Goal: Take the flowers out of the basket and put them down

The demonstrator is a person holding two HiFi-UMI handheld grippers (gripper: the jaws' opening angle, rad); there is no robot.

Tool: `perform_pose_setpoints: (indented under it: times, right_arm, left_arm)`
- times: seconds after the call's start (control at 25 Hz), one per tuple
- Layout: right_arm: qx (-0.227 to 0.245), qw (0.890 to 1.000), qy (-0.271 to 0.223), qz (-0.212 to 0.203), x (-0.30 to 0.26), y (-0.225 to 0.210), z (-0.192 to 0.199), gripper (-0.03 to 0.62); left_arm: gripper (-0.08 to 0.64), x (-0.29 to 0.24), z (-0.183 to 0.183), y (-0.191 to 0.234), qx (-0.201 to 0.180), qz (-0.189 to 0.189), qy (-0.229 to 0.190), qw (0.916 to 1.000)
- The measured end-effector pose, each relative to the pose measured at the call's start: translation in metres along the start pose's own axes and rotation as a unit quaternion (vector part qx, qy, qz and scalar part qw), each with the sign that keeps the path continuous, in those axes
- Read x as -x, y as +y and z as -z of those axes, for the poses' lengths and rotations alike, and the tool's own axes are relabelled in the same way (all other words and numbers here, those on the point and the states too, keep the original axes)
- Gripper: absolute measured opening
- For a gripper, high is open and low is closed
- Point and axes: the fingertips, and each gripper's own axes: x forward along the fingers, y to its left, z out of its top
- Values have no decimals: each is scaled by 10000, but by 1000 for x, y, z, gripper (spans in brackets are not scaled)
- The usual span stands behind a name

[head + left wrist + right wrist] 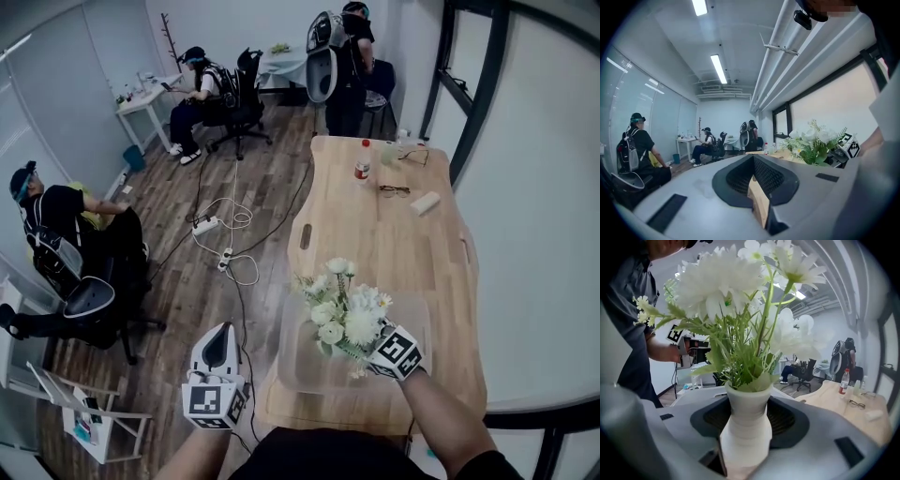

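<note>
- White flowers [342, 309] are standing upright in a small vase [746, 423]. Their long axis is running vertically, with the blooms up and the green stems fanning out of the neck.
- Right gripper [370, 352] is clamping the vase between its dark meshed pads and is holding the bunch above the translucent basket [300, 370], at the near end of the wooden table [394, 253].
- Left gripper [217, 349] is hovering off the table's near-left corner, over the plank floor. Its jaws are pinched to a narrow slit and are gripping nothing.
- Right gripper view is showing the vase as matte, pale and waisted with a flared lip, while in the head view the blooms are hiding it.
- Head view alone is showing the basket, a cloudy box with rounded corners.
- Left gripper view is catching the bunch from the side, beside the right gripper's marker cube.
</note>
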Motion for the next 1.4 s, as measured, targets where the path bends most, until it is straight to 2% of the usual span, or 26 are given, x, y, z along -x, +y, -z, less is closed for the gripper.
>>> perform_pose_setpoints:
  times: [0.64, 1.08, 1.24, 1.4]
  right_arm:
    - [45, 9983, -285, 510, 40, -9, -29, 258]
    - [129, 9957, -485, 780, 75, -34, -50, 258]
    - [158, 9949, -505, 864, 87, -50, -56, 258]
    - [159, 9935, -534, 994, 92, -49, -67, 258]
  left_arm:
    - [5, -15, -18, -27, -7, 374, -251, 9990]
    - [5, -34, -29, -49, -54, 512, -320, 9982]
    - [5, -48, -33, -61, 33, 513, -300, 9982]
    - [5, -48, -40, -65, -49, 682, -321, 9971]
